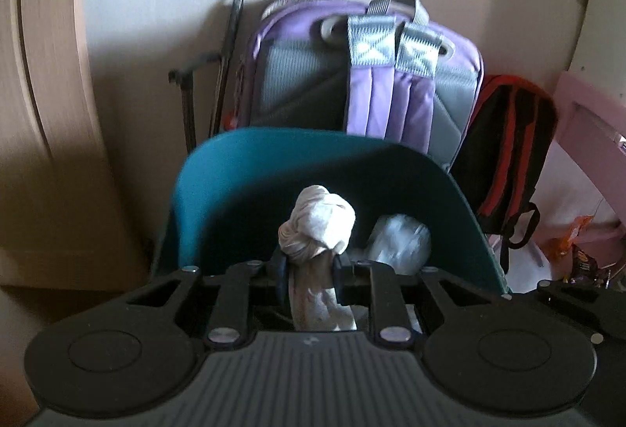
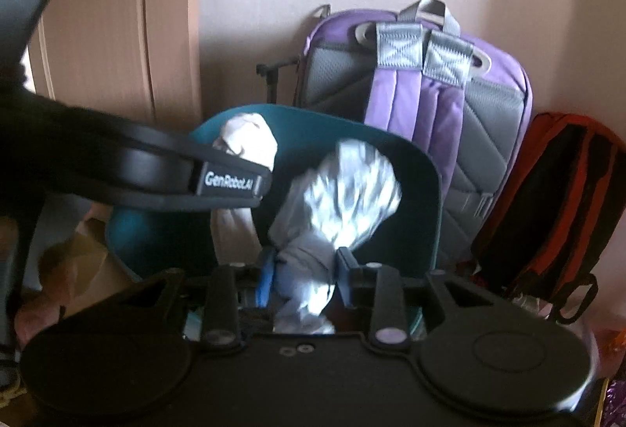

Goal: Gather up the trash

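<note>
Left gripper [image 1: 309,272] was clamped on a crumpled beige tissue wad [image 1: 319,225], right gripper [image 2: 305,270] on a crinkly silver-white wrapper [image 2: 348,192], both over the teal plastic bin [image 1: 242,168]; letting go early could've dropped either outside the rim.

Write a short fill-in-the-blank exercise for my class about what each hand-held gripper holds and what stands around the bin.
1. The left hand-held gripper is shut on a crumpled ____ tissue wad.
2. The right hand-held gripper is shut on a crinkled plastic wrapper of shiny ____ colour.
3. Both pieces of trash are held over the open ____-coloured bin.
4. Behind the bin, a ____ backpack leans against the wall.

Missing words: white; silver; teal; purple
</note>
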The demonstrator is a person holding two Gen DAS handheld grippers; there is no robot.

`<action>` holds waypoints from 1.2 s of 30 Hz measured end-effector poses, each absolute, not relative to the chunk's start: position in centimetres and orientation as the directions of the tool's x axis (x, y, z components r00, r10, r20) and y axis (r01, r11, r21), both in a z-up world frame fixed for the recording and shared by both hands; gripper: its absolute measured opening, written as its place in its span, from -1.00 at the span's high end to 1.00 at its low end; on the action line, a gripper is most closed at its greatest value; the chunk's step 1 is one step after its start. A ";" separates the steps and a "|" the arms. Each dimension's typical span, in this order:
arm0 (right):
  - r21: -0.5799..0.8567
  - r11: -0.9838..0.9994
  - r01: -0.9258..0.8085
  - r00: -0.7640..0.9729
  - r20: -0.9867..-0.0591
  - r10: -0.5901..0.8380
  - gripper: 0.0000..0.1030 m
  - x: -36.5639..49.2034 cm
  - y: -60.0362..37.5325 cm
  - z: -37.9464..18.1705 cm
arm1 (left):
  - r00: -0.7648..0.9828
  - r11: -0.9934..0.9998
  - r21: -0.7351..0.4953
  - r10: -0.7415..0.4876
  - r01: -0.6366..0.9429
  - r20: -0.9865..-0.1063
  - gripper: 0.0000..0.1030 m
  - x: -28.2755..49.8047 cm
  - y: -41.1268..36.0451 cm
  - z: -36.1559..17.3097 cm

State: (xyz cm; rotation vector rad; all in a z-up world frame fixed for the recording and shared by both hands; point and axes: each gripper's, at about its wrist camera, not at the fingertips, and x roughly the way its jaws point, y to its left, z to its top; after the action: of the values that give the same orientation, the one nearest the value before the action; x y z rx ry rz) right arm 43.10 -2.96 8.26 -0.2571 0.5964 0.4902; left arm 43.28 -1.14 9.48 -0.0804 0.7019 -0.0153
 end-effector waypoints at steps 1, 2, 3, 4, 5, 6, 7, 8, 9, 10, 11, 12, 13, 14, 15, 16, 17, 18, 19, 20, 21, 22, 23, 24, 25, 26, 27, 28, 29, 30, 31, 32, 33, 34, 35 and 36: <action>-0.087 0.858 -0.507 0.718 -0.594 0.364 0.35 43.1 -3.1 8.1 | 0.754 0.996 -0.091 -0.050 -0.013 -0.655 0.47 43.6 -1.0 9.2; -0.079 0.860 -0.504 0.716 -0.596 0.364 0.34 43.1 -3.3 7.9 | 0.745 0.995 -0.101 -0.054 -0.019 -0.665 0.41 43.6 -0.9 8.9; -0.073 0.863 -0.500 0.715 -0.596 0.364 0.30 43.2 -3.5 7.7 | 0.739 0.994 -0.104 -0.052 -0.025 -0.671 0.38 43.8 -0.9 8.8; -0.067 0.866 -0.496 0.715 -0.597 0.364 0.26 43.2 -3.7 7.7 | 0.735 0.994 -0.106 -0.051 -0.029 -0.676 0.28 43.7 -0.9 8.6; -0.062 0.867 -0.494 0.715 -0.596 0.365 0.23 43.1 -3.9 7.6 | 0.734 0.993 -0.109 -0.050 -0.033 -0.678 0.06 43.5 -0.9 8.5; -0.056 0.868 -0.494 0.714 -0.596 0.368 0.18 43.1 -4.0 7.6 | 0.738 0.993 -0.111 -0.047 -0.038 -0.674 -0.03 43.2 -0.9 8.4; -0.047 0.868 -0.494 0.710 -0.597 0.372 0.16 42.9 -4.2 7.7 | 0.745 0.993 -0.111 -0.042 -0.043 -0.666 -0.19 42.9 -0.9 8.5; -0.034 0.869 -0.494 0.707 -0.597 0.379 0.14 42.7 -4.4 7.8 | 0.751 0.992 -0.114 -0.041 -0.046 -0.659 -0.22 42.5 -0.9 8.6; -0.027 0.869 -0.495 0.706 -0.596 0.383 0.11 42.8 -4.5 7.9 | 0.752 0.992 -0.118 -0.045 -0.044 -0.657 -0.22 42.2 -1.0 8.8; -0.026 0.867 -0.498 0.706 -0.592 0.387 0.07 42.4 -4.6 8.1 | 0.753 0.992 -0.121 -0.049 -0.041 -0.656 -0.22 42.0 -1.0 9.1; -0.031 0.867 -0.498 0.711 -0.587 0.387 0.06 42.0 -4.7 8.3 | 0.757 0.992 -0.122 -0.050 -0.040 -0.652 -0.23 41.7 -1.1 9.3; -0.033 0.867 -0.498 0.714 -0.583 0.387 0.01 41.8 -4.8 8.6 | 0.761 0.992 -0.121 -0.048 -0.040 -0.647 -0.23 41.3 -1.3 9.6; -0.032 0.866 -0.499 0.715 -0.579 0.391 -0.04 41.5 -4.9 8.8 | 0.765 0.992 -0.119 -0.047 -0.039 -0.643 -0.29 41.0 -1.5 9.9; -0.030 0.866 -0.499 0.718 -0.574 0.394 -0.08 41.0 -5.0 9.2 | 0.770 0.992 -0.117 -0.046 -0.037 -0.636 -0.37 40.6 -1.6 10.3; -0.027 0.866 -0.499 0.722 -0.566 0.398 -0.13 40.5 -5.2 9.5 | 0.777 0.993 -0.115 -0.044 -0.037 -0.628 -0.40 40.1 -1.8 10.7; -0.023 0.866 -0.500 0.724 -0.560 0.403 -0.17 40.3 -5.4 9.9 | 0.783 0.993 -0.111 -0.040 -0.038 -0.620 -0.41 39.6 -1.9 11.1; -0.021 0.865 -0.501 0.727 -0.553 0.407 -0.19 39.8 -5.5 10.2 | 0.788 0.994 -0.107 -0.037 -0.036 -0.614 -0.41 39.1 -2.1 11.5; -0.021 0.866 -0.500 0.730 -0.548 0.408 -0.24 39.5 -5.7 10.5 | 0.793 0.994 -0.106 -0.038 -0.034 -0.609 -0.41 38.5 -2.2 11.9; -0.022 0.866 -0.499 0.734 -0.542 0.410 -0.25 38.9 -5.8 10.8 | 0.796 0.994 -0.106 -0.041 -0.029 -0.604 -0.42 38.0 -2.3 12.2; -0.021 0.866 -0.500 0.736 -0.538 0.411 -0.26 38.4 -6.0 11.1 | 0.800 0.994 -0.103 -0.041 -0.026 -0.598 -0.42 37.5 -2.4 12.5; -0.021 0.866 -0.499 0.739 -0.533 0.412 -0.32 37.8 -6.2 11.4 | 0.806 0.995 -0.098 -0.038 -0.025 -0.591 -0.42 36.9 -2.5 12.8; -0.020 0.867 -0.498 0.741 -0.529 0.413 -0.38 37.3 -6.4 11.6 | 0.810 0.995 -0.093 -0.035 -0.024 -0.585 -0.42 36.3 -2.5 13.1; -0.018 0.867 -0.498 0.743 -0.524 0.415 -0.41 36.8 -6.7 11.9 | 0.815 0.996 -0.090 -0.034 -0.022 -0.579 -0.42 35.7 -2.6 13.4; -0.017 0.868 -0.497 0.746 -0.519 0.417 -0.44 36.3 -6.9 12.1 | 0.818 0.996 -0.088 -0.035 -0.019 -0.574 -0.43 35.1 -2.6 13.7; -0.014 0.869 -0.495 0.749 -0.514 0.418 -0.48 35.8 -7.1 12.3 | 0.822 0.996 -0.086 -0.034 -0.018 -0.569 -0.49 34.5 -2.6 13.9; -0.010 0.871 -0.492 0.752 -0.509 0.419 -0.51 35.2 -7.4 12.6 | 0.826 0.996 -0.083 -0.032 -0.018 -0.563 -0.55 33.9 -2.6 14.2; -0.006 0.872 -0.490 0.754 -0.504 0.420 -0.58 34.7 -7.7 12.9 | 0.831 0.997 -0.081 -0.030 -0.018 -0.556 -0.57 33.3 -2.6 14.4; -0.003 0.873 -0.487 0.758 -0.498 0.421 -0.62 34.2 -7.9 13.1 | 0.835 0.997 -0.076 -0.029 -0.015 -0.550 -0.57 32.6 -2.6 14.6; 0.001 0.875 -0.485 0.762 -0.491 0.423 -0.63 33.7 -8.2 13.4 | 0.837 0.997 -0.071 -0.029 -0.012 -0.546 -0.57 32.1 -2.7 14.8; 0.004 0.876 -0.482 0.765 -0.485 0.424 -0.66 33.2 -8.5 13.7 | 0.839 0.998 -0.067 -0.028 -0.010 -0.543 -0.57 31.5 -2.7 14.9; 0.008 0.877 -0.481 0.767 -0.480 0.425 -0.70 32.8 -8.7 13.9 | 0.842 0.998 -0.065 -0.028 -0.008 -0.539 -0.57 30.9 -2.8 15.1; 0.016 0.878 -0.478 0.770 -0.473 0.428 -0.72 32.3 -9.0 14.2 | 0.845 0.998 -0.065 -0.031 -0.005 -0.534 -0.58 30.2 -2.8 15.2; 0.025 0.879 -0.476 0.772 -0.467 0.431 -0.76 31.9 -9.3 14.4 | 0.848 0.998 -0.065 -0.033 -0.002 -0.530 -0.60 29.6 -2.7 15.4; 0.032 0.879 -0.475 0.773 -0.462 0.435 -0.80 31.5 -9.5 14.6 | 0.850 0.998 -0.064 -0.034 0.000 -0.526 -0.66 29.0 -2.7 15.5; 0.040 0.879 -0.475 0.774 -0.456 0.439 -0.83 31.1 -9.8 14.9 | 0.854 0.998 -0.065 -0.035 0.001 -0.519 -0.69 28.4 -2.7 15.6; 0.046 0.879 -0.475 0.775 -0.452 0.443 -0.87 30.7 -10.0 15.1 | 0.858 0.998 -0.067 -0.036 0.001 -0.513 -0.70 27.7 -2.6 15.7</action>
State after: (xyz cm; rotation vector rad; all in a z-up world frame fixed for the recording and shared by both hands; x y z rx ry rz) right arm 30.70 -10.02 15.05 -0.0723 0.4711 0.4973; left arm 27.73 -2.61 15.68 -0.0656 0.5399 -0.0192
